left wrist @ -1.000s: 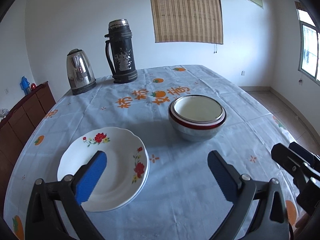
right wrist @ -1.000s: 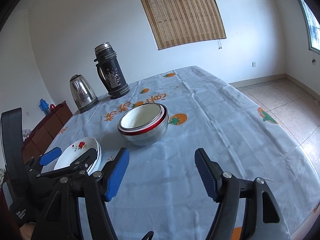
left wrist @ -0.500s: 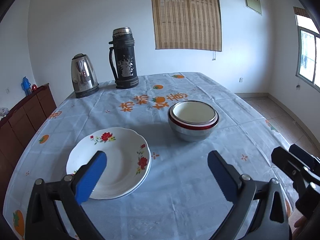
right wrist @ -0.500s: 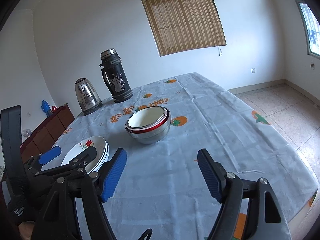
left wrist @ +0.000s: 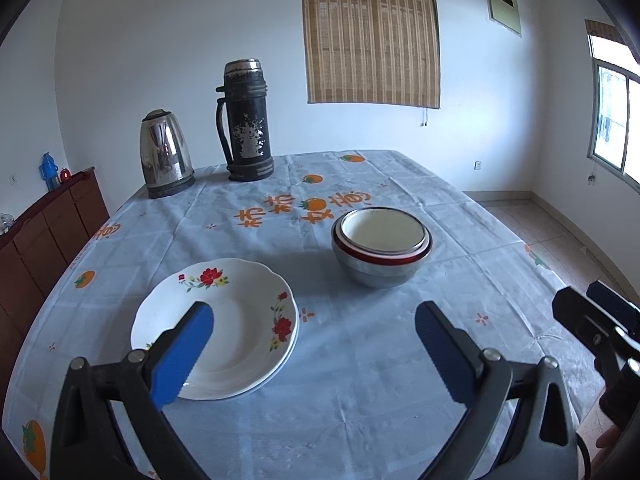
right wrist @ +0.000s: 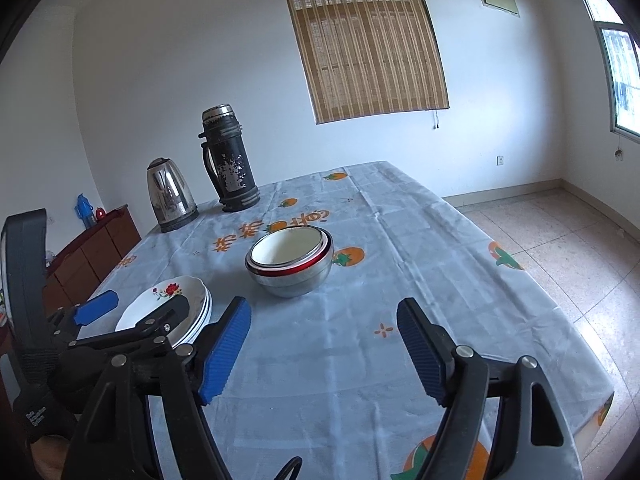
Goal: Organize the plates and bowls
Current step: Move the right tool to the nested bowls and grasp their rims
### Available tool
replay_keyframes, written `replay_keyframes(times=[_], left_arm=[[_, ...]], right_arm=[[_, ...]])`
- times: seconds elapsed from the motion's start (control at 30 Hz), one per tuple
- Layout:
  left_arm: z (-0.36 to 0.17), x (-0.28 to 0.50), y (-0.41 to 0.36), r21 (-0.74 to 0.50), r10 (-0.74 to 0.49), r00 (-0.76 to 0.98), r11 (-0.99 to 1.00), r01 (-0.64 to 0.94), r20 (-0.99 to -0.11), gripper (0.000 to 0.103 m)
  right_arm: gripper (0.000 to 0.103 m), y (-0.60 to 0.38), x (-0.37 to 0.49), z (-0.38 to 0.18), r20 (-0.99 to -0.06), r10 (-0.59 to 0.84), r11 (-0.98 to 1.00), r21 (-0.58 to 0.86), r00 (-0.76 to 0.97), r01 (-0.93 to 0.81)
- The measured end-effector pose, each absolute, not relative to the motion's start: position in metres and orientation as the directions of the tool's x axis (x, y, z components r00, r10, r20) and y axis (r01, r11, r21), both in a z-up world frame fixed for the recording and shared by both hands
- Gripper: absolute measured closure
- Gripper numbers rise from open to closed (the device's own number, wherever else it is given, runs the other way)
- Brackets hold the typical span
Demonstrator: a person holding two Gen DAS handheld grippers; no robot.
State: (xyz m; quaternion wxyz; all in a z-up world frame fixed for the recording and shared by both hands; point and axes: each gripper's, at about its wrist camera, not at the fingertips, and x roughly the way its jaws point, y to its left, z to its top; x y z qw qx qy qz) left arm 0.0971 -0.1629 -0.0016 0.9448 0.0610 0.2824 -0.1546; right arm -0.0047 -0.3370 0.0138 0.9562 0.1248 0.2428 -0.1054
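White walls (left wrist: pixel 160 40) all round, lit by daylight. Straight ahead of the hand-held gripper, a bamboo blind (left wrist: pixel 370 36) hangs over a window on the far wall; a small framed panel (left wrist: pixel 502 6) sits high to its right. Far right, a bright window (left wrist: pixel 618 120). Pale tiled floor (right wrist: pixel 560 248) to the right. Far left, a dark wooden cabinet (left wrist: pixel 44 240) against the wall.

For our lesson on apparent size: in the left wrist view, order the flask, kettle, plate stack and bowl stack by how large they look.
1. Plate stack, nearest the camera, which may exaggerate it.
2. Flask.
3. Bowl stack and kettle look about alike; left unranked.
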Motion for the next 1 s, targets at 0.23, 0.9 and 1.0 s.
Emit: replay_keyframes(times=[0.23, 0.9, 1.0], left_arm=[[0.001, 0.096, -0.165, 0.038, -0.246, 0.8, 0.948, 0.317, -0.547, 0.0], [-0.009, 0.12, -0.18, 0.085, -0.209, 0.8, 0.948, 0.308, -0.562, 0.0], [-0.012, 0.127, -0.183, 0.084, -0.213, 0.795, 0.946, 0.313, -0.568, 0.0]], right_arm=[[0.026, -0.337, -0.006, 0.023, -0.471, -0.145, 0.952, 0.173, 0.87, 0.252], [0.026, -0.364, 0.016, 0.021, -0.469, -0.141, 0.955, 0.169, 0.872, 0.245], [0.026, -0.368, 0.021, 0.022, -0.467, -0.147, 0.957, 0.155, 0.872, 0.245]])
